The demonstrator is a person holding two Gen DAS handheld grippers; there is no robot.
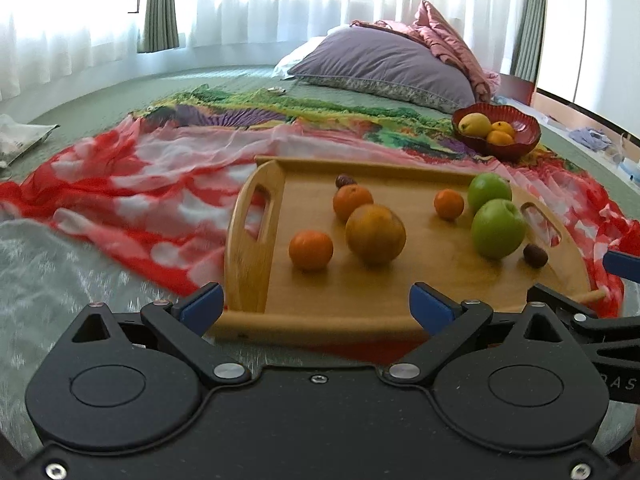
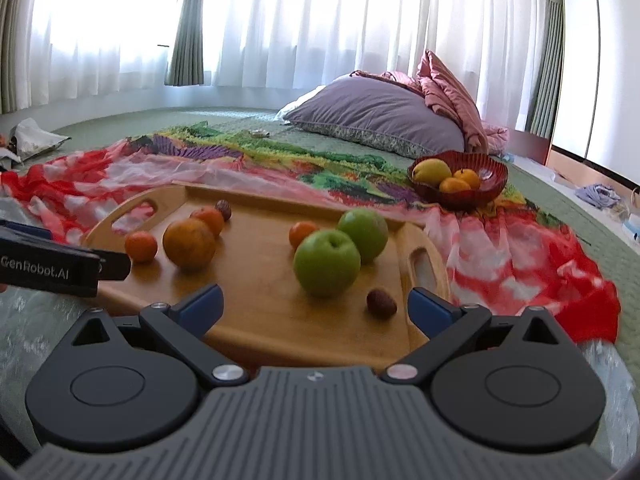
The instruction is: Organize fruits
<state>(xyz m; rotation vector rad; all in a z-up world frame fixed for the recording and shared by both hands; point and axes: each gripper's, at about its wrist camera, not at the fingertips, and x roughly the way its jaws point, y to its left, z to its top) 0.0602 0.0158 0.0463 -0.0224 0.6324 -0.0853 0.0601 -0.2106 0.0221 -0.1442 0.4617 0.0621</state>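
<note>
**Approach to tray, nothing gripped**

While hovering at the near edge of the wooden tray (image 2: 256, 332), left gripper (image 1: 316, 300) and right gripper (image 2: 314, 302) spread wide, empty. Fruit loose on tray; red bowl (image 2: 460, 196) far right. Next: close on nearest green apple (image 2: 326, 262).

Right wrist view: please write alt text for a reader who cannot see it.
An open right gripper points at a wooden tray on a bed, holding two green apples, four oranges and two small dark fruits. Behind it stands a red bowl with yellow and orange fruit; the left gripper enters at left.
</note>
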